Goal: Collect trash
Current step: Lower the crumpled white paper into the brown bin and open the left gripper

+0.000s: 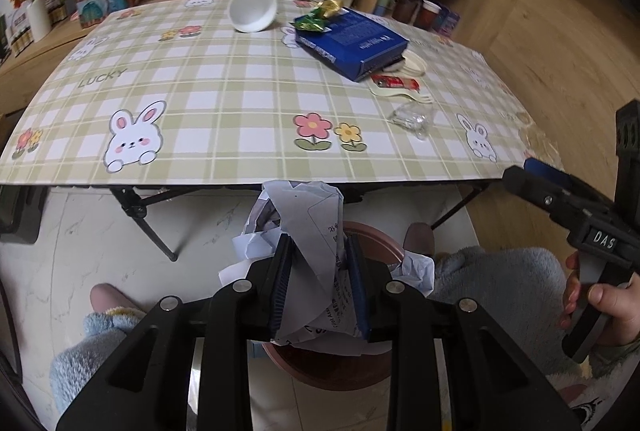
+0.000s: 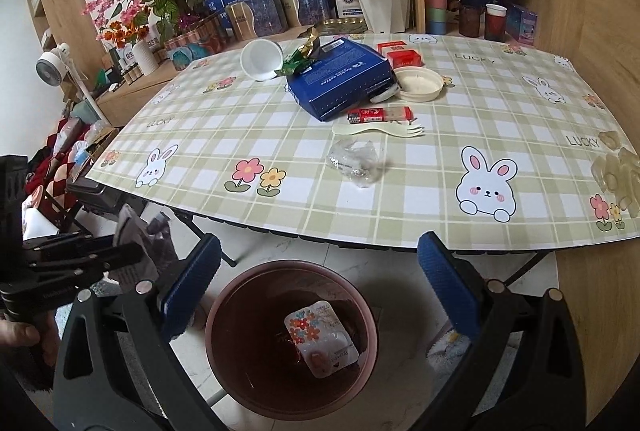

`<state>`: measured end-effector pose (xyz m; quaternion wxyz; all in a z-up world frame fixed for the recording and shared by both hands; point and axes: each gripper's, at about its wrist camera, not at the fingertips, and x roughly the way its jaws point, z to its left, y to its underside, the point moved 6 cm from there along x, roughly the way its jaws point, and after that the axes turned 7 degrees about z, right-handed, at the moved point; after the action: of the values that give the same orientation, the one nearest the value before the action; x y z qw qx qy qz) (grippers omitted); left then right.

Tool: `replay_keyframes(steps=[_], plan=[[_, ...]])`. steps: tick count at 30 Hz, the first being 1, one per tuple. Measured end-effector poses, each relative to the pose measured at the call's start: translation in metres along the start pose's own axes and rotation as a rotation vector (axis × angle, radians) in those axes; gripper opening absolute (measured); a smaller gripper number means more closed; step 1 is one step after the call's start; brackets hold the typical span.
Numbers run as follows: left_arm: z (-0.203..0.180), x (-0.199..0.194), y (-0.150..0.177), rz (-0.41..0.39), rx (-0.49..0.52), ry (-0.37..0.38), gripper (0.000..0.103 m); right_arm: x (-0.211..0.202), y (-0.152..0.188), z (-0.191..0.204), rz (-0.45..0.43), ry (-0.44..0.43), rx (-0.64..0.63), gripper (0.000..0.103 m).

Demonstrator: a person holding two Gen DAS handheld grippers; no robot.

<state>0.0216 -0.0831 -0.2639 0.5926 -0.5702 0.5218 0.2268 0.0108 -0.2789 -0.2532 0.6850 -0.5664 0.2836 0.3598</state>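
Fingers (image 1: 282, 271) of the left gripper (image 1: 320, 273) pinch a crumpled paper (image 1: 310, 227) above the brown bin (image 2: 291, 343) on the floor, below the tabletop (image 1: 224, 103) edge, while the right gripper (image 2: 320, 287) hangs over that bin with fingers spread wide, holding nothing, and a clear wrapper (image 2: 354, 161) lies on the tabletop.

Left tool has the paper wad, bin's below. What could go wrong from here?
1. The paper is bulky and spills past the left tool's fingers; in the left view it sits over the bin's rim, not its middle, so a release now may drop it on the floor.
2. The open right tool hangs above the bin mouth and could block the drop.
3. The clear wrapper is hard to see against the tablecloth and might be missed.
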Motion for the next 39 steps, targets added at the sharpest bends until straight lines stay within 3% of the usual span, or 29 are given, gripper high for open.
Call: replay_keyframes(steps=[3,4,6,11,17,22,39], plan=[[-0.006,0.001,-0.004,0.002,0.028,0.001,0.035,-0.002,-0.001,-0.002,-0.005,0.002,0.006,0.097],[-0.008,0.001,-0.006,0.005,0.034,0.008,0.051,-0.002,-0.001,-0.003,-0.005,0.002,0.009,0.097],[-0.010,-0.003,-0.008,-0.021,0.039,0.000,0.071,-0.002,-0.001,-0.003,-0.003,-0.002,0.014,0.097],[-0.006,-0.017,-0.012,-0.089,0.017,-0.045,0.090,-0.001,-0.001,-0.001,0.000,0.002,0.004,0.097],[0.025,-0.035,-0.004,-0.153,-0.144,-0.134,0.096,0.002,0.000,0.003,0.010,0.008,-0.005,0.097],[0.047,-0.040,0.009,-0.157,-0.240,-0.239,0.096,0.006,0.000,0.007,0.018,0.012,-0.016,0.097],[0.058,-0.031,0.016,-0.142,-0.292,-0.233,0.096,0.015,-0.004,0.007,0.024,0.099,-0.118,0.097]])
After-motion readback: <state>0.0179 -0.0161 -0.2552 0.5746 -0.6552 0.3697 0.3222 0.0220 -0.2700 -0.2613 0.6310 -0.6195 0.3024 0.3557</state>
